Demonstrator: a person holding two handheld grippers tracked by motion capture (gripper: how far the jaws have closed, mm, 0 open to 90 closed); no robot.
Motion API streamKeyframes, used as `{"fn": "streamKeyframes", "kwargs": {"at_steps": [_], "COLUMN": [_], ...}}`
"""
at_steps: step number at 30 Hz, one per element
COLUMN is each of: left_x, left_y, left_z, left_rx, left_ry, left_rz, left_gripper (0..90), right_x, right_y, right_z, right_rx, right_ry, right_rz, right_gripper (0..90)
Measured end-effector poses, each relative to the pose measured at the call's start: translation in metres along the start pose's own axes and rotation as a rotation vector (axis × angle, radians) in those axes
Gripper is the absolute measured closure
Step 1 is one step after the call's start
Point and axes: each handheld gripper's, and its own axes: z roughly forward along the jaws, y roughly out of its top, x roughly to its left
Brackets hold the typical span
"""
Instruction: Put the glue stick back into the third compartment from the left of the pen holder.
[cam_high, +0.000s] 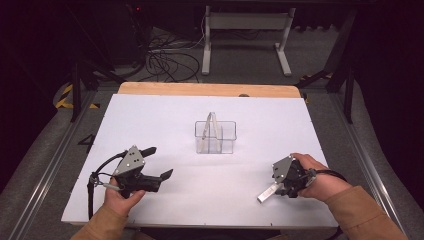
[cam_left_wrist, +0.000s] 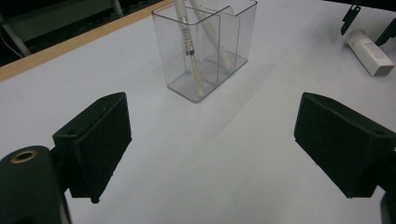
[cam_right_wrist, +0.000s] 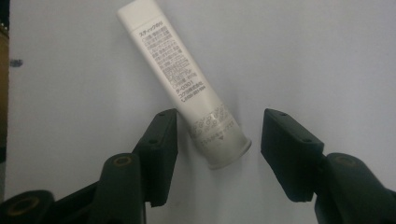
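Observation:
A white tube (cam_right_wrist: 182, 84) with grey print lies flat on the white table top (cam_high: 165, 115), near its front right (cam_high: 267, 194). My right gripper (cam_right_wrist: 219, 119) is lowered over the tube's capped end, one jaw on each side. The left jaw is close against the tube and a gap is left at the right jaw. A clear two-compartment holder (cam_high: 215, 137) stands at mid-table with a thin pen (cam_left_wrist: 190, 51) and a white stick leaning in it. My left gripper (cam_high: 159, 162) rests at the front left, open wide and holding nothing, pointing toward the holder (cam_left_wrist: 205, 46).
A wooden strip (cam_high: 210, 89) borders the table's far side. Beyond it on the floor are a white stand frame (cam_high: 247, 30) and tangled cables (cam_high: 167, 60). Metal rails run along both sides of the table.

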Motion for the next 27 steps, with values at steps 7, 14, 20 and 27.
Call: {"fn": "streamKeyframes", "kwargs": {"at_steps": [7, 14, 20, 27], "left_x": [0.0002, 0.0004, 0.0004, 0.0004], "left_y": [-0.0001, -0.0002, -0.0003, -0.0003], "left_z": [-0.0004, -0.0004, -0.0007, -0.0007], "left_rx": [0.0, 0.0, 0.0, 0.001], "left_ry": [-0.002, -0.004, -0.004, -0.005], "left_rz": [-0.002, -0.004, -0.005, -0.006], "left_gripper": [11.7, 11.7, 11.7, 11.7], "right_x": [-0.0008, -0.0017, -0.0034, -0.0042], "right_y": [0.0024, 0.0033, 0.0044, 0.0043], "right_z": [0.0024, 0.0074, 0.0083, 0.008], "right_rx": [0.027, 0.065, 0.068, 0.071], "right_ry": [0.009, 0.031, 0.041, 0.038], "right_rz": [-0.057, -0.097, -0.117, -0.125], "right_gripper": [49.0, 52.8, 56.3, 58.5]}}
